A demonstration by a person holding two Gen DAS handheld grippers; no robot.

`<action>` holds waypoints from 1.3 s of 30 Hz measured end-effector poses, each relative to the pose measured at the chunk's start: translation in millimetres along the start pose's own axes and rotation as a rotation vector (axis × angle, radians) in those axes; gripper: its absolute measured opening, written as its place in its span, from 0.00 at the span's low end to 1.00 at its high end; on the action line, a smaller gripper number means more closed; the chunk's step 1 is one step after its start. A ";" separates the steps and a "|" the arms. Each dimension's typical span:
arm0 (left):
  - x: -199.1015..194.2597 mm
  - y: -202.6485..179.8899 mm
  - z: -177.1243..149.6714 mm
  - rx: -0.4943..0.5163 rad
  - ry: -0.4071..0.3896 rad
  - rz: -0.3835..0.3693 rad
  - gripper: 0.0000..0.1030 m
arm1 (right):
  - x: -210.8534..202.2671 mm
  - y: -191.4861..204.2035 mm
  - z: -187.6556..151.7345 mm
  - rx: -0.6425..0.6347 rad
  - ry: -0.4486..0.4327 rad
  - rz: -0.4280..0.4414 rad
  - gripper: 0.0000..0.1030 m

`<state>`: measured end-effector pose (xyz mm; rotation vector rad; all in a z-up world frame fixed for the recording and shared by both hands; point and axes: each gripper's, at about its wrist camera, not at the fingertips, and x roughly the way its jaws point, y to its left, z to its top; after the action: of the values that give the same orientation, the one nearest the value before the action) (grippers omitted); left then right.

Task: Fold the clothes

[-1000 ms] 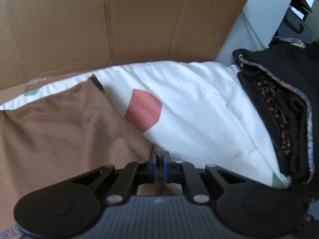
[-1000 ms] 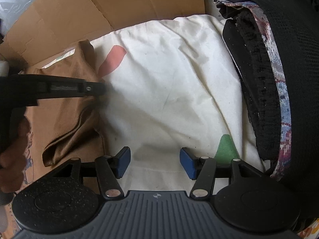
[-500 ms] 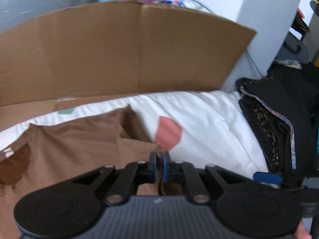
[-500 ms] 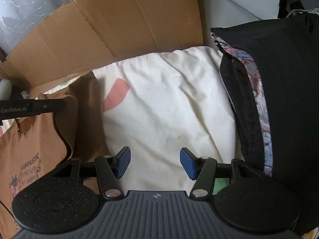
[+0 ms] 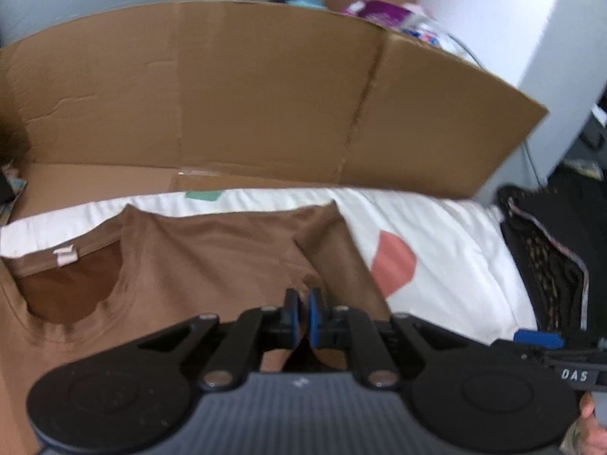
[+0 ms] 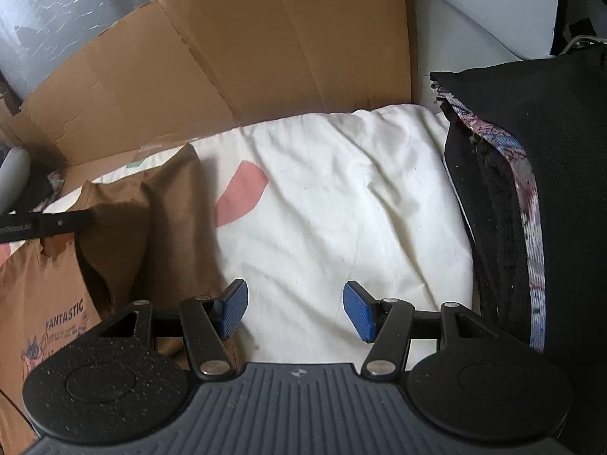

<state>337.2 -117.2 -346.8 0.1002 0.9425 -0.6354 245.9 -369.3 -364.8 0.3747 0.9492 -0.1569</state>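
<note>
A brown T-shirt (image 5: 197, 265) lies on a white sheet (image 5: 447, 250), its neck opening and label at the left. My left gripper (image 5: 302, 314) is shut on a fold of its right side, and that fold rises off the sheet toward the pads. In the right wrist view the same shirt (image 6: 170, 235) hangs bunched at the left, with printed text on its front. There the left gripper's black finger (image 6: 49, 223) reaches in over the shirt. My right gripper (image 6: 296, 313) hangs open above the bare sheet (image 6: 341, 208), nothing between its blue pads.
A tall cardboard wall (image 5: 265, 94) stands behind the sheet. At the right lies a pile of black clothes with a patterned band (image 6: 531, 189). A pink patch (image 6: 242, 193) marks the sheet beside the shirt. Clutter sits beyond the cardboard.
My left gripper has lifted and drawn back with the shirt's fold, bringing the neck opening into its view. The right gripper rose slightly and stayed open.
</note>
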 end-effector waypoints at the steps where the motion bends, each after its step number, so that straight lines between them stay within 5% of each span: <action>1: -0.4 4.3 -0.1 -0.019 -0.007 -0.002 0.06 | 1.5 0.6 1.4 -0.003 0.000 -0.002 0.61; 17: 7.5 50.3 -18.2 -0.153 -0.010 0.009 0.06 | 24.4 22.0 41.7 -0.067 -0.034 0.021 0.61; 39: -24.4 52.7 -26.4 -0.169 -0.028 -0.064 0.06 | 114.0 105.3 97.6 -0.172 0.013 0.091 0.60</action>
<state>336.8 -53.8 -353.4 -0.0889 0.9712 -0.6118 416.9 -305.3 -381.1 0.2599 0.9488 0.0101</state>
